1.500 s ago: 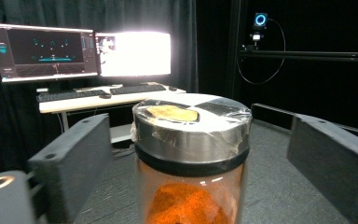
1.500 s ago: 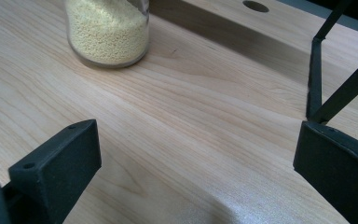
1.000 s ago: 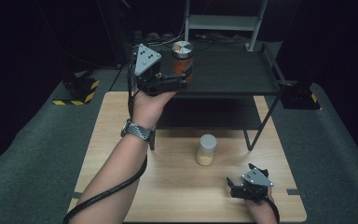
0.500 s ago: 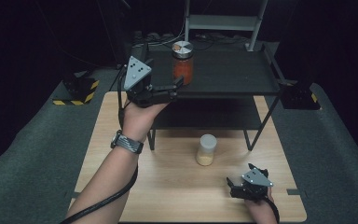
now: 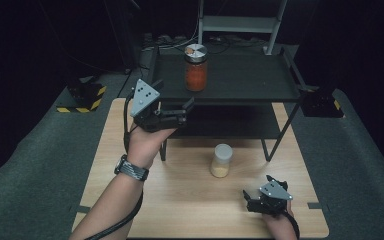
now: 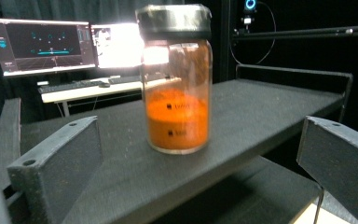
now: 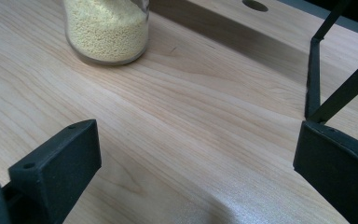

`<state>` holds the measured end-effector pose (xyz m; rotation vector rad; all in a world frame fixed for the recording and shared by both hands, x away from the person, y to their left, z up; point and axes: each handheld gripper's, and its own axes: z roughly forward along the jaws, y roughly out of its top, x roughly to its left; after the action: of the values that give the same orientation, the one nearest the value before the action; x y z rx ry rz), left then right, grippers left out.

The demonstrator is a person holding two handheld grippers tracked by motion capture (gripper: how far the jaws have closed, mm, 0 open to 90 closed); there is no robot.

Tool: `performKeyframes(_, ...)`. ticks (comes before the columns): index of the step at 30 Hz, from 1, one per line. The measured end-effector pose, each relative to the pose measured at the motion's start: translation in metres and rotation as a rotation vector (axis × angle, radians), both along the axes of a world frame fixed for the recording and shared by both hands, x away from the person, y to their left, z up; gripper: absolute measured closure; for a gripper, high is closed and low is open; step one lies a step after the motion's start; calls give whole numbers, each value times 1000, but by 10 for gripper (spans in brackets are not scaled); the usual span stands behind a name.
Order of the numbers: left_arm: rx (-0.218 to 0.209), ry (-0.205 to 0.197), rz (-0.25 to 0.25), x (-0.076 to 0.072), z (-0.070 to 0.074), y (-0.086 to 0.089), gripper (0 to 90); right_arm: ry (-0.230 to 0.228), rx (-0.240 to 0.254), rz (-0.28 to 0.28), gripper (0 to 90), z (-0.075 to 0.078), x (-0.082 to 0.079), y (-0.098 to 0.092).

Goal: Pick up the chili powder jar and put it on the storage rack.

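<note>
backed off the red jar (image 5: 196, 70) with left gripper (image 5: 184, 112) now wide open and empty, leaving it placed on the shelf (image 5: 260, 82); right gripper (image 5: 251, 199) open too, near the yellow jar (image 5: 221, 160).

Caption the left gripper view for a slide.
Open left gripper facing a jar of orange powder standing on the black shelf.

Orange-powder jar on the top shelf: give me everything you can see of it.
The clear glass jar of orange powder is a tall cylinder with a dark screw lid that carries a round white-and-orange label, seen in the high view. The powder fills roughly the lower half; two small dark marks show on the wall. It stands upright on the black shelf, near its front left. Nothing grips it: the left tool is open, short of it.
</note>
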<state>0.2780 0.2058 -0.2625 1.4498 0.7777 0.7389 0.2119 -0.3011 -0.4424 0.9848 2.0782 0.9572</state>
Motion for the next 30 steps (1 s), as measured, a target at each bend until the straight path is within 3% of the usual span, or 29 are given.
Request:
performKeyframes(23, 20, 59, -33, -30, -57, 10, 3, -2, -8, 1, 0, 0, 0, 1)
performKeyframes(30, 52, 74, -28, -41, -74, 12, 3, -5, -14, 3, 0, 0, -1, 2)
